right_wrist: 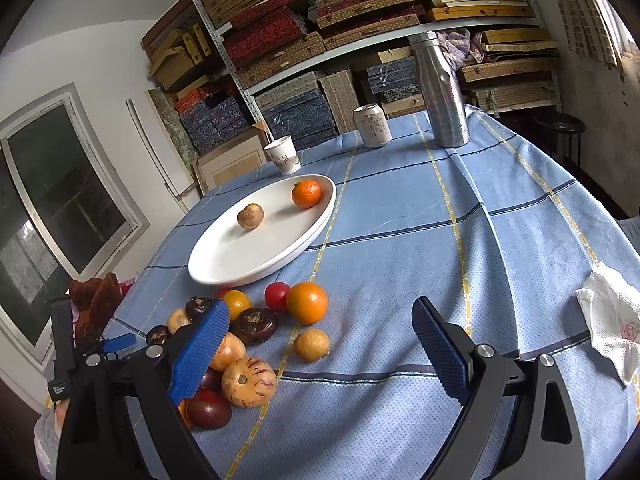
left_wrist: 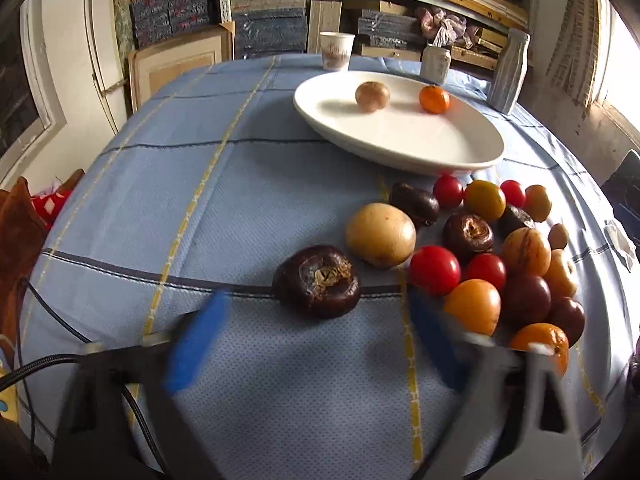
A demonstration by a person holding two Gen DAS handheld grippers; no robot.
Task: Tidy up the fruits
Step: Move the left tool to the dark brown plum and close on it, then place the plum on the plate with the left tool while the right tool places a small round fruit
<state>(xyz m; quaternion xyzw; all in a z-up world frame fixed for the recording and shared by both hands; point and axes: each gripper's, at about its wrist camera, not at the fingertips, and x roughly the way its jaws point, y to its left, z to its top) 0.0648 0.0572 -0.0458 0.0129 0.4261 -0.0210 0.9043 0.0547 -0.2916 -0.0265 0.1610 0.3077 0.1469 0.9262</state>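
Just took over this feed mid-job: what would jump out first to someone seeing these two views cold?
The heap of mixed fruit on the blue checked tablecloth, red, orange and dark brown, with one dark wrinkled fruit lying apart just ahead of the open left gripper. Behind it, the white oval plate holds only a tan fruit and a small orange. The right gripper is open and empty.

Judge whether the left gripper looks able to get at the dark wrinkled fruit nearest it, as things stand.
Probably yes. The left gripper is open, and the dark wrinkled fruit lies just ahead between its fingers, apart from the pile of fruit, with only bare tablecloth around it.
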